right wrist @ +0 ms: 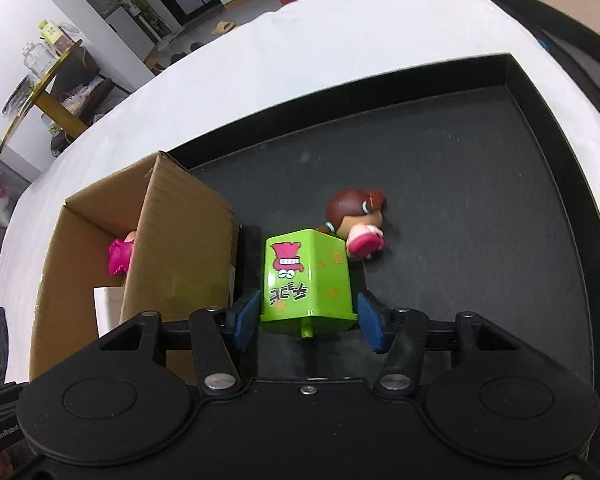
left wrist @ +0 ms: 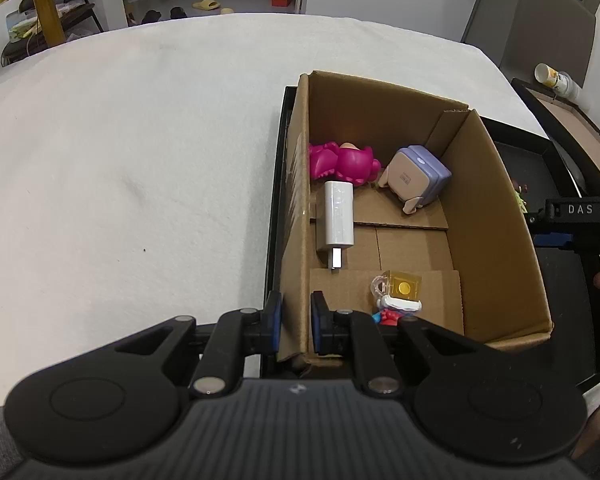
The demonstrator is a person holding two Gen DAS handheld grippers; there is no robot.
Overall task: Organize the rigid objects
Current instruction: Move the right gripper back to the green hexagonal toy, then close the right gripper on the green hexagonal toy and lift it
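My left gripper [left wrist: 295, 322] is shut on the near left wall of the cardboard box [left wrist: 294, 208]. Inside the box lie a pink toy [left wrist: 342, 162], a purple-and-beige cube toy [left wrist: 416, 178], a white charger [left wrist: 337, 222], a clear yellow block [left wrist: 402, 286] and a small red-and-blue figure [left wrist: 386, 316]. My right gripper [right wrist: 306, 320] is open around a green cube toy [right wrist: 306, 284] that lies on the black tray [right wrist: 480, 184]; its pads [right wrist: 246, 318] stand a little apart from the cube's sides. A brown-haired doll [right wrist: 358, 222] lies just behind the cube.
The box [right wrist: 180, 240] stands on the left part of the tray, which rests on a white table [left wrist: 140, 160]. The right gripper's body [left wrist: 576, 216] shows at the right edge of the left wrist view. A second tray with a cup [left wrist: 556, 78] is far right.
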